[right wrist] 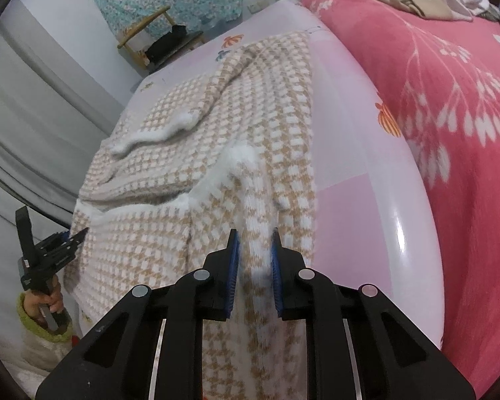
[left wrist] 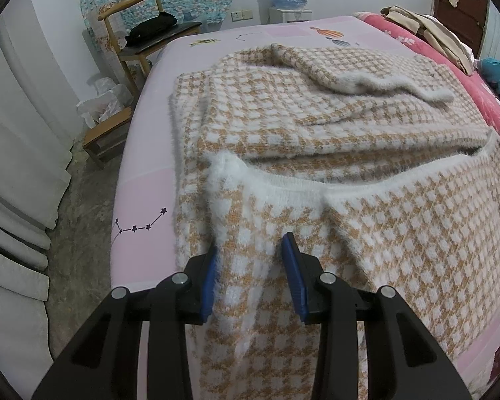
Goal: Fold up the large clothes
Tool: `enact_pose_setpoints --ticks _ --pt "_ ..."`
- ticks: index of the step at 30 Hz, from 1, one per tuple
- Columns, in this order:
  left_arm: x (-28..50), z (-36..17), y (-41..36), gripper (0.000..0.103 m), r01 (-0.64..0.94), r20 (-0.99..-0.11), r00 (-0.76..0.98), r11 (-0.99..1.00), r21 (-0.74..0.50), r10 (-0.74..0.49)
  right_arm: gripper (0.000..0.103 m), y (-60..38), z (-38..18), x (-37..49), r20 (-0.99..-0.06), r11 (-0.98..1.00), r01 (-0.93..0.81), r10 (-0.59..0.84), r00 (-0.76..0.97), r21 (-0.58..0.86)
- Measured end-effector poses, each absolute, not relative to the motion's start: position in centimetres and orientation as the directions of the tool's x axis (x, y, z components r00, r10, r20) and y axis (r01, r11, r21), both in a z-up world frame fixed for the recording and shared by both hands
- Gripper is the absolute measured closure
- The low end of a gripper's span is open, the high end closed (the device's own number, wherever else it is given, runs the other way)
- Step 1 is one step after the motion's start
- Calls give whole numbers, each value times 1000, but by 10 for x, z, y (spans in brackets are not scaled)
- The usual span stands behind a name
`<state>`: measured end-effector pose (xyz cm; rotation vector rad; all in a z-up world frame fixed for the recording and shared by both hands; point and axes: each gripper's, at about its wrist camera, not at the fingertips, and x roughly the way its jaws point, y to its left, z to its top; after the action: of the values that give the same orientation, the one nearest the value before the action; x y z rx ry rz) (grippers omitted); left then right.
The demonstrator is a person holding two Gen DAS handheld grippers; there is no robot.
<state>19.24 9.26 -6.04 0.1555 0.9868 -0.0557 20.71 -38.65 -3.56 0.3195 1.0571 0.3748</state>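
Sweater (left wrist: 316,126) lies on the bed (left wrist: 150,200); my left gripper (left wrist: 250,260) and right gripper (right wrist: 255,260), at six o'clock, each clamp its near hem.

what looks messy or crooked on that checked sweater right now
The sleeve folded across the checked sweater lies slanted, its fuzzy white cuff rumpled. The near edge bunches between the left gripper and the right gripper. No damage visible.

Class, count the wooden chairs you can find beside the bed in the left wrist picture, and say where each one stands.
2. One wooden chair stands by the far wall, dark things on its seat. A second chair, only partly seen, stands nearer, close against the bed side. Others may be hidden.
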Motion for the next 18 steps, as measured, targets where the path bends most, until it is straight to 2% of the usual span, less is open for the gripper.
enact_pose_setpoints --ticks 18 --pt "192 -60 92 67 117 -833 552 987 108 26 85 -374 -36 222 -803 912 -169 409 434 374"
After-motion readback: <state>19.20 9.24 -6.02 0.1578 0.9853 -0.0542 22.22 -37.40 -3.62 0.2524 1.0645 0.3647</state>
